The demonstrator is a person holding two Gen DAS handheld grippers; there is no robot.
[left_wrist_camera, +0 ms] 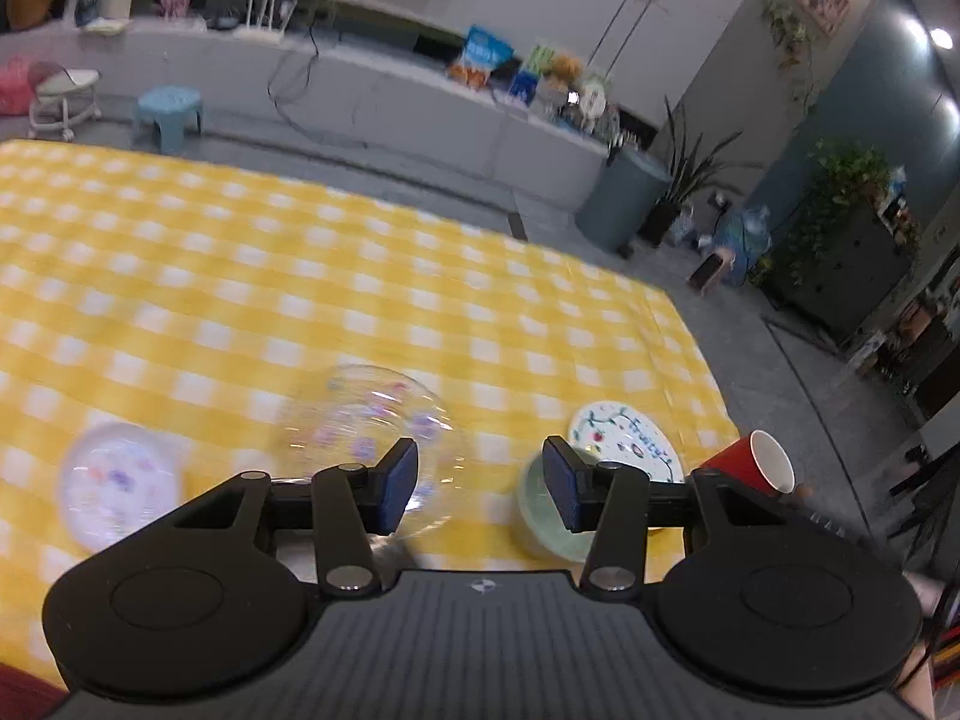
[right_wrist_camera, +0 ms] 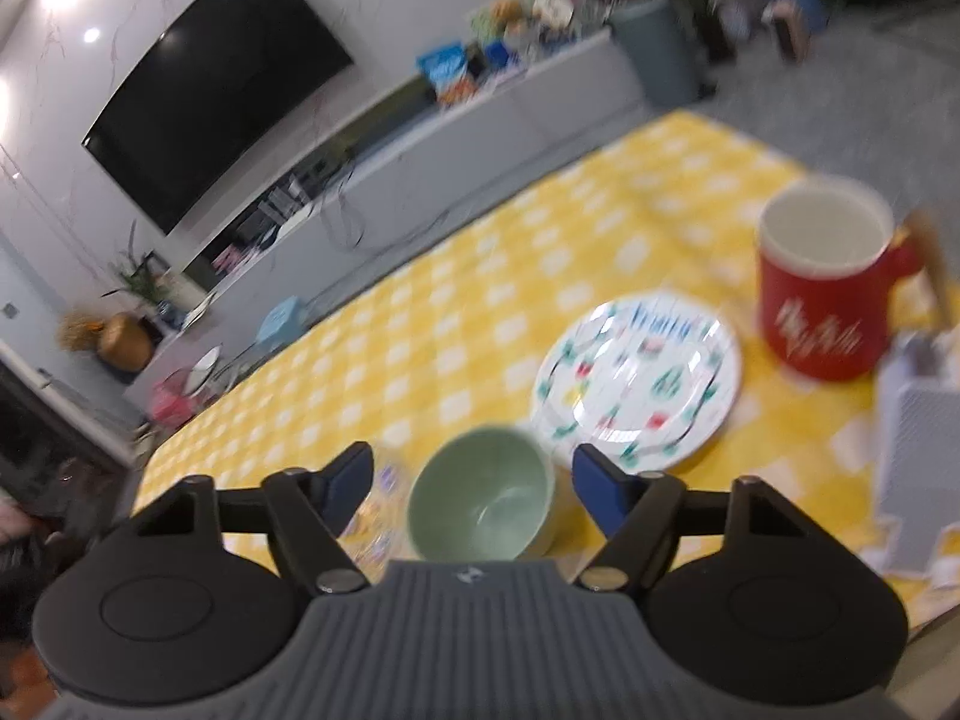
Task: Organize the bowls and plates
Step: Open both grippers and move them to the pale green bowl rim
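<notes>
A table with a yellow checked cloth [left_wrist_camera: 300,276] holds the dishes. In the left wrist view, my left gripper [left_wrist_camera: 480,483] is open and empty above the near edge. A clear glass bowl with purple flowers [left_wrist_camera: 384,426] lies just past its left finger. A smaller clear dish [left_wrist_camera: 117,483] sits at the left. A pale green bowl [left_wrist_camera: 540,522] and a white patterned plate [left_wrist_camera: 630,438] are at the right. In the right wrist view, my right gripper [right_wrist_camera: 474,486] is open, with the green bowl [right_wrist_camera: 480,501] between its fingers. The patterned plate [right_wrist_camera: 639,381] lies beyond.
A red mug [right_wrist_camera: 822,282] stands at the right of the plate and shows in the left wrist view [left_wrist_camera: 753,462]. A grey perforated holder [right_wrist_camera: 918,450] stands at the table's right edge. A TV console [left_wrist_camera: 420,108] runs behind the table.
</notes>
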